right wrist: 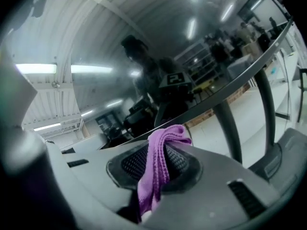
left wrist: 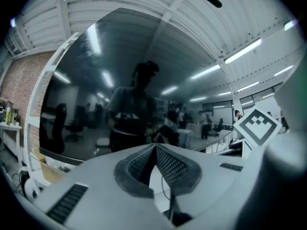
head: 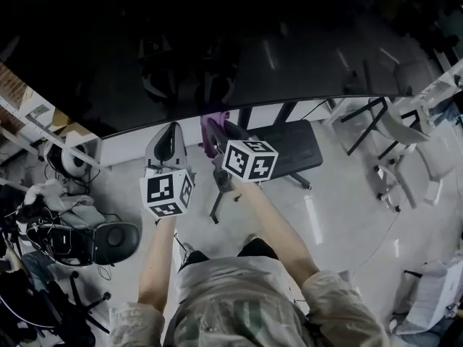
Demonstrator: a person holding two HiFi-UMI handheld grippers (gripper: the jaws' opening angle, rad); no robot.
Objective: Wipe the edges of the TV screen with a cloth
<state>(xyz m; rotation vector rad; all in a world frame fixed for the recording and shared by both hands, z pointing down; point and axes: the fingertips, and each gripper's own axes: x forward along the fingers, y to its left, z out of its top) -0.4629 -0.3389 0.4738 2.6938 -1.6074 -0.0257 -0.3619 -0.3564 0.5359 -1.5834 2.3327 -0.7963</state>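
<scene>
A large dark TV screen (head: 217, 42) fills the top of the head view; its bottom edge (head: 289, 101) curves across the middle. My right gripper (head: 214, 130) is shut on a purple cloth (head: 211, 125), and the cloth sits right at the screen's bottom edge. In the right gripper view the purple cloth (right wrist: 160, 162) sticks out from between the pads, just under the screen's bottom edge (right wrist: 225, 92). My left gripper (head: 168, 137) is shut with nothing in it, just left of the right one, below the edge. The left gripper view faces the glossy screen (left wrist: 120, 80).
The TV's black stand legs (head: 289, 150) and base spread on the floor under the screen. An office chair (head: 108, 241) and cables lie at the left. White table frames (head: 405, 121) stand at the right. A brick wall (left wrist: 19, 90) is beside the screen's left side.
</scene>
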